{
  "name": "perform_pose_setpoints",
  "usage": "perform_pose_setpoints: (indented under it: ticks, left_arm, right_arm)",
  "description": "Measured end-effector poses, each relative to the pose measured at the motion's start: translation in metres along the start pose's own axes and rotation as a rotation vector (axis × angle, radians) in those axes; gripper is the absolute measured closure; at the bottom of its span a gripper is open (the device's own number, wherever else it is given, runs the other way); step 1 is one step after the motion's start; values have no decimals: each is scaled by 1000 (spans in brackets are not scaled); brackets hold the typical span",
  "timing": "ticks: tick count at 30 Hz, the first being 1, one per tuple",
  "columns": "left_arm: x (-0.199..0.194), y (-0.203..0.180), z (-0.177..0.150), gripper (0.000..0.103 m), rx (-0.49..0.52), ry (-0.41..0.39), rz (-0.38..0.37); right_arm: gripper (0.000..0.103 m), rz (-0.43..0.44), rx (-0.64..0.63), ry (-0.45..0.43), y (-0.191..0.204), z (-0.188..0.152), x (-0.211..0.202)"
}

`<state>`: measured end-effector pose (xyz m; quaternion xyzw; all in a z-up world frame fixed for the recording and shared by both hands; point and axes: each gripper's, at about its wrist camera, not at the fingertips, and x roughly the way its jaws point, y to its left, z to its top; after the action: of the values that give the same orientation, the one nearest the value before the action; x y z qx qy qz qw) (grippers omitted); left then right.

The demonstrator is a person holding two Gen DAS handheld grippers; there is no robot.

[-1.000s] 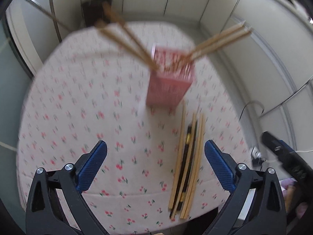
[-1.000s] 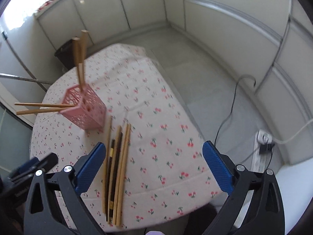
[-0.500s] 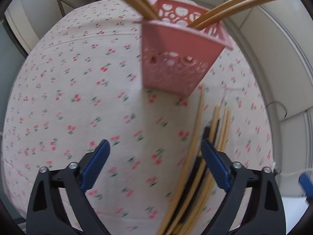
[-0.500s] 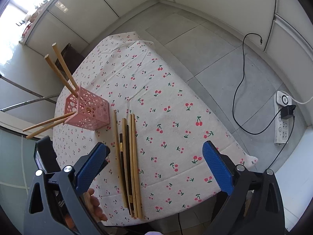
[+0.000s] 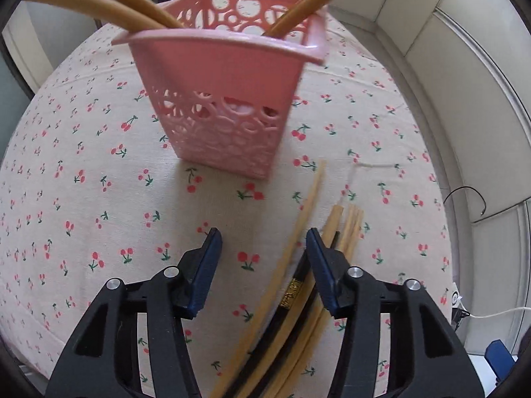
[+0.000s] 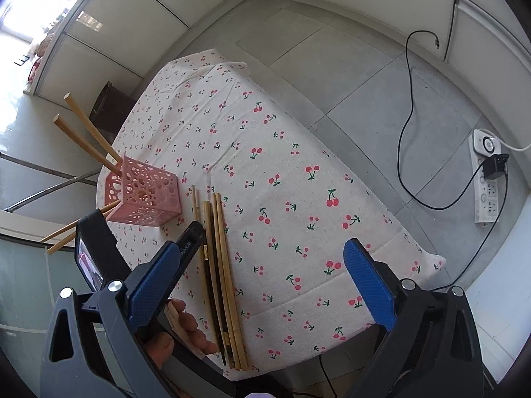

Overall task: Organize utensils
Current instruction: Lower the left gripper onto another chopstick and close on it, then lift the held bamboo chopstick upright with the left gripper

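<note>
Your left gripper (image 5: 262, 242), fingers just narrowing, straddles one chopstick (image 5: 298, 219) ungripped. Right gripper (image 6: 262, 265) gapes wide over the bench (image 6: 298, 132) edge; bare cloth beyond

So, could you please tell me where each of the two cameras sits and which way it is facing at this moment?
Left wrist: on the left gripper, looking steeply down past its half-closed fingers, which have just been closing around one pale chopstick, at the pink basket.
Right wrist: on the right gripper, wide open, tilted down over the table's edge; the left gripper and the person's fingers show at lower left.
Shared: basket, loose chopsticks, cherry tablecloth.
</note>
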<state>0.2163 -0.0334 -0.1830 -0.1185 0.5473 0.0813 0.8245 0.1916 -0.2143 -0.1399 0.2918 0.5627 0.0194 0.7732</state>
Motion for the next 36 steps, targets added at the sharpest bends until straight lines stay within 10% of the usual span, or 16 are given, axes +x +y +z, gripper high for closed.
perform_pose_setpoints:
  ticks: [6, 9, 10, 13, 19, 36]
  left_arm:
    - [3, 0, 2, 54, 20, 31, -39]
    - [5, -11, 0, 70, 97, 4, 7]
    - [3, -13, 0, 92, 106, 0, -12]
    - [2, -8, -3, 97, 90, 20, -60]
    - [-25, 31, -9, 98, 12, 48, -219]
    - [-106, 81, -22, 98, 59, -82, -199]
  right_arm:
    - [7, -1, 12, -9, -3, 1, -2]
    - [7, 1, 10, 14, -3, 0, 4]
    - [7, 0, 9, 19, -3, 0, 5]
    - [7, -16, 1, 19, -3, -1, 8]
    - [7, -50, -21, 32, 2, -2, 20]
    - [7, -103, -51, 61, 17, -6, 50]
